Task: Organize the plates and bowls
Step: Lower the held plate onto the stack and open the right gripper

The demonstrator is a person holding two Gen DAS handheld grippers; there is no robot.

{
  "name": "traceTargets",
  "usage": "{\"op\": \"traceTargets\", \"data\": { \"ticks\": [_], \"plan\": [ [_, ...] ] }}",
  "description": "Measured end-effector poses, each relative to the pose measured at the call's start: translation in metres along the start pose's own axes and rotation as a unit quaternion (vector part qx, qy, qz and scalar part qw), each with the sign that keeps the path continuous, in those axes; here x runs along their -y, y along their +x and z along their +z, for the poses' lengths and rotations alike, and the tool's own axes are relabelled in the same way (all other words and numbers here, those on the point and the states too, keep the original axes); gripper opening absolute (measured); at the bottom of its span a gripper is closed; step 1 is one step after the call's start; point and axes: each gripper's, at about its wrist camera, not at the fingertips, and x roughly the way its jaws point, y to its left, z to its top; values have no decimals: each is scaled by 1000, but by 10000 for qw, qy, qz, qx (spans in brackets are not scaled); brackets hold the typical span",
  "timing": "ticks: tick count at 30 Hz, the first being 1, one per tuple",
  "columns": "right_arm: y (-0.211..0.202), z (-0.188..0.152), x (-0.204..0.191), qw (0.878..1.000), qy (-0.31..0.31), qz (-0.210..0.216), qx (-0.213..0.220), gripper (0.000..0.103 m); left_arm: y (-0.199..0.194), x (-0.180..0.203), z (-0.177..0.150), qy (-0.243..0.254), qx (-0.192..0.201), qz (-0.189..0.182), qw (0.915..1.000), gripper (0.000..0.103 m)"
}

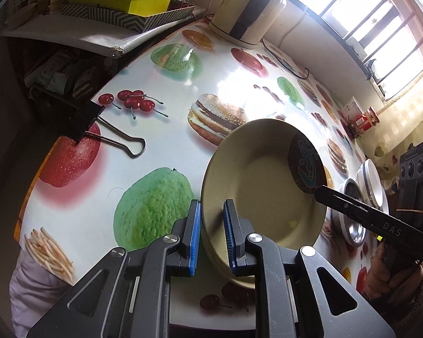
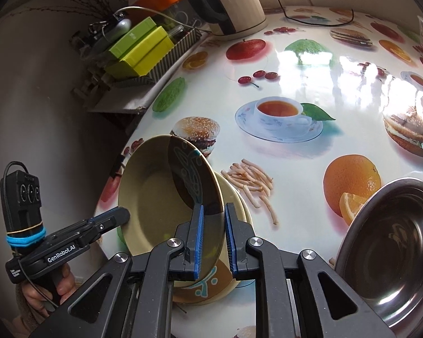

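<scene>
Currently both grippers are on one beige plate [image 1: 256, 186], tilted up on edge over the fruit-print worktop [image 1: 160, 124]. Left gripper [image 1: 211, 236]: jaws clamped on the near rim, blue pads on either side. Right gripper [image 2: 213, 239]: jaws closed on the opposite rim, at the plate's dark patterned patch. A second plate [image 2: 211, 287] with an orange-teal print lies flat just beneath. Steel bowl [image 2: 392, 256] sits to the right, near the grippers. Kettle [image 2: 225, 2] well apart at the far edge.
</scene>
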Motion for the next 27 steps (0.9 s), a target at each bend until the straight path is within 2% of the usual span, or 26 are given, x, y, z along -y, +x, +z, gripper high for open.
{"op": "traceTargets", "data": {
  "ticks": [15,27],
  "plan": [
    [0,-19,5,10000,73,-20,-31,15,0,2,-11,35,-62,67,10000,17],
    [0,-22,6,9999,74,-70,5,15,1,8,-12,111,-75,160,9998,17]
  ]
}}
